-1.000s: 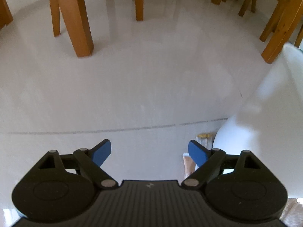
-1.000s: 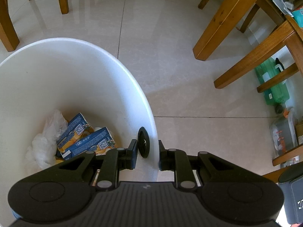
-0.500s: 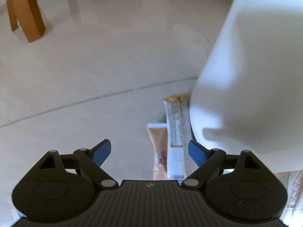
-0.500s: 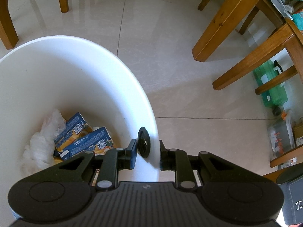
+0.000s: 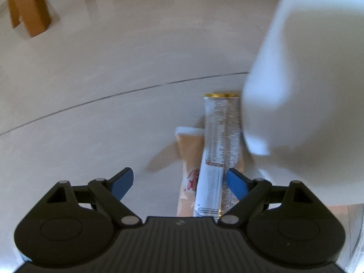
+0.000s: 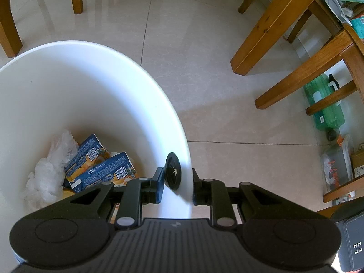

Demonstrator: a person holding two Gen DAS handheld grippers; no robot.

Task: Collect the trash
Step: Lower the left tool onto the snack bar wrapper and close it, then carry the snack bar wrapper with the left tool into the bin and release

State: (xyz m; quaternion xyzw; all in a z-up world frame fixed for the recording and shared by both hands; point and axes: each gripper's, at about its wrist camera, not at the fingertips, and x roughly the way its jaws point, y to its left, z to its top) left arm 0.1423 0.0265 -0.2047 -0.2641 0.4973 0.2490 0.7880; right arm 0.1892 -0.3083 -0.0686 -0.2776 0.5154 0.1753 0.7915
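Observation:
A long silver snack wrapper (image 5: 218, 141) with a gold end lies on the tiled floor, overlapping a beige wrapper (image 5: 190, 150), right beside the white trash bin (image 5: 307, 91). My left gripper (image 5: 179, 179) hangs open just above them, its right blue pad (image 5: 234, 182) next to the silver wrapper, nothing pinched. In the right wrist view my right gripper (image 6: 177, 185) is shut on the bin's rim (image 6: 159, 86), one finger inside and one outside, by a black round fitting (image 6: 173, 174). Two blue juice cartons (image 6: 102, 173) and a crumpled white plastic bag (image 6: 50, 173) lie inside.
Wooden chair and table legs (image 6: 268, 25) stand around on the pale floor; another leg (image 5: 27, 6) is at far left. A green bottle (image 6: 325, 104) and a clear container (image 6: 336, 166) sit under a wooden frame on the right. A dark case (image 6: 350, 238) is at the lower right.
My left gripper has dropped toward the floor beside the bin, bringing the two wrappers up between its open fingers. The right gripper and bin have stayed put.

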